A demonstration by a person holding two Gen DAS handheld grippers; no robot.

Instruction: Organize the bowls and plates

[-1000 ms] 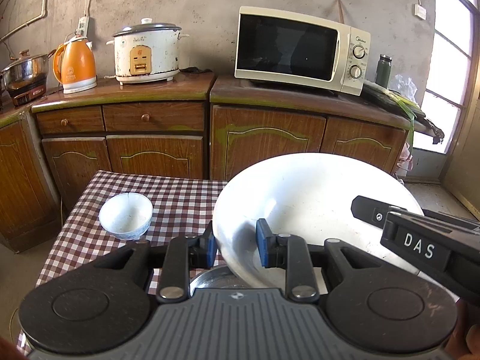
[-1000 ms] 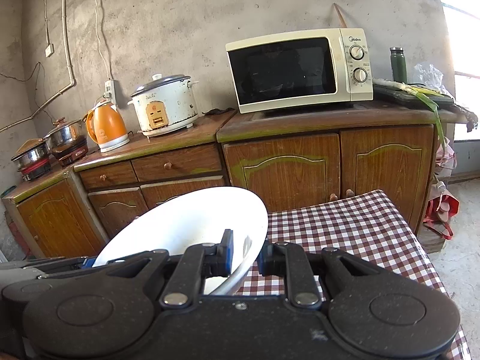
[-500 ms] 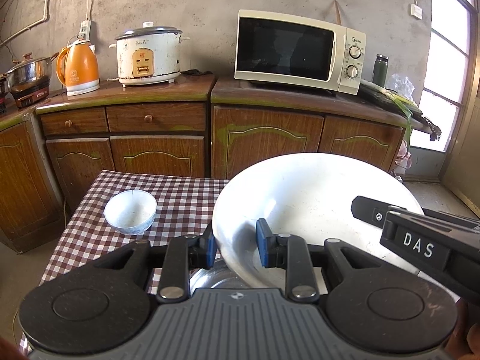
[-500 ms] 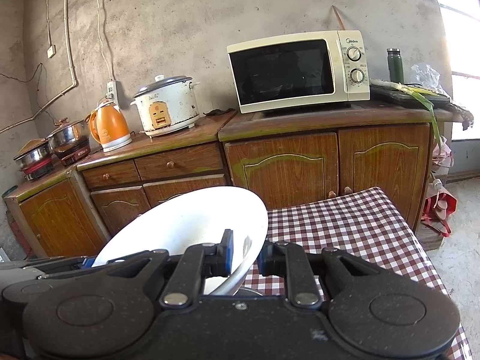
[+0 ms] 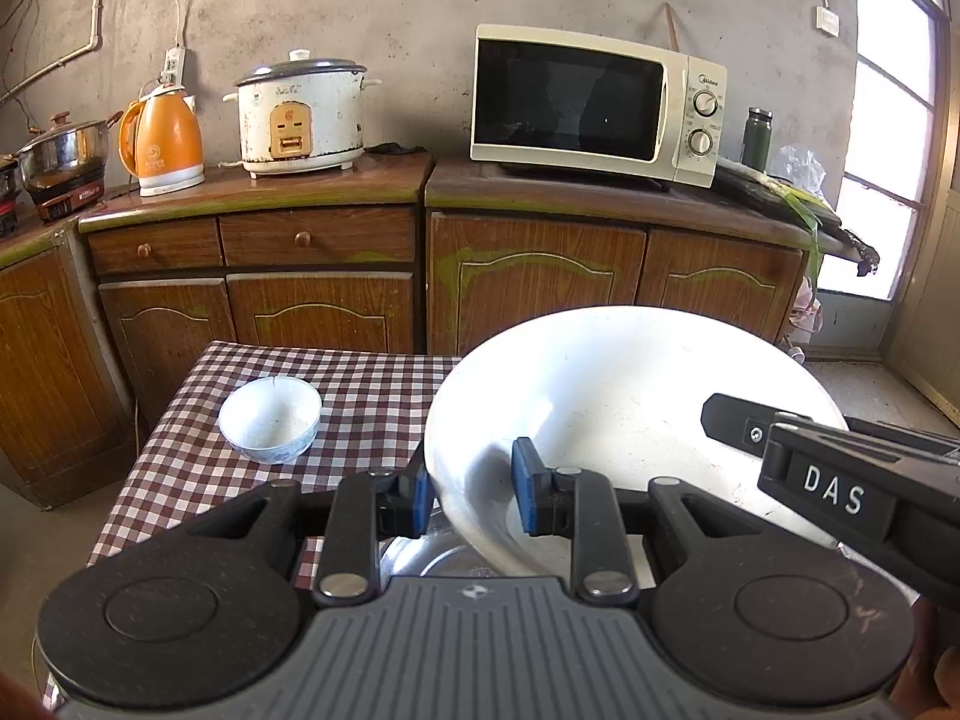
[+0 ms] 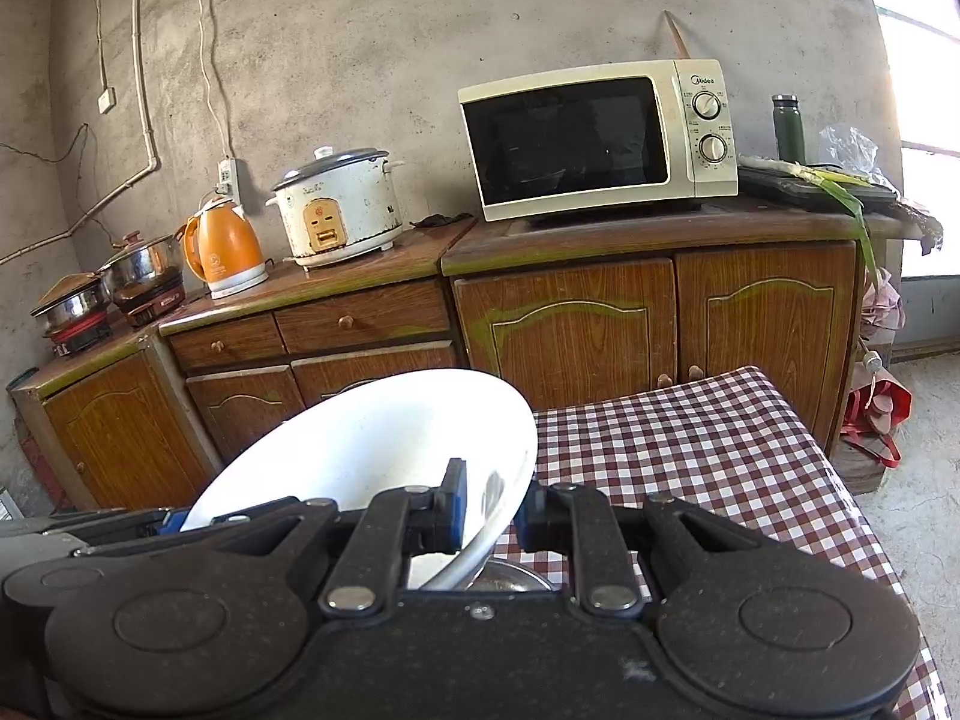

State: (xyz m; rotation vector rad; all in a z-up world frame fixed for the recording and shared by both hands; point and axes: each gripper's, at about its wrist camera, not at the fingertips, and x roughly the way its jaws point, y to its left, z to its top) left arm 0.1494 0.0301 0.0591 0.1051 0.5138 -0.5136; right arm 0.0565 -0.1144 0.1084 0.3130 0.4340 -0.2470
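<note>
A large white bowl [image 5: 630, 408] hangs tilted above the checked table [image 5: 372, 396], held from both sides. My left gripper [image 5: 471, 483] is shut on its left rim, blue pads on either side of the wall. My right gripper [image 6: 489, 504] is shut on the opposite rim of the same white bowl [image 6: 372, 438]; one of its fingers [image 5: 738, 420] reaches in from the right in the left wrist view. Just below the held bowl lies a metal bowl [image 5: 432, 558], mostly hidden. A small white bowl [image 5: 270, 420] stands on the table's far left.
Wooden cabinets [image 5: 528, 282] run behind the table, carrying a microwave [image 5: 594, 105], a rice cooker [image 5: 300, 114] and an orange kettle [image 5: 162, 144]. The table's right half [image 6: 690, 450] is bare cloth. A red bag [image 6: 876, 414] lies on the floor at the right.
Both grips on the white bowl are unchanged. In the left wrist view the small bowl and cabinets have slid slightly right; the bowl and both grippers drifted a little together.
</note>
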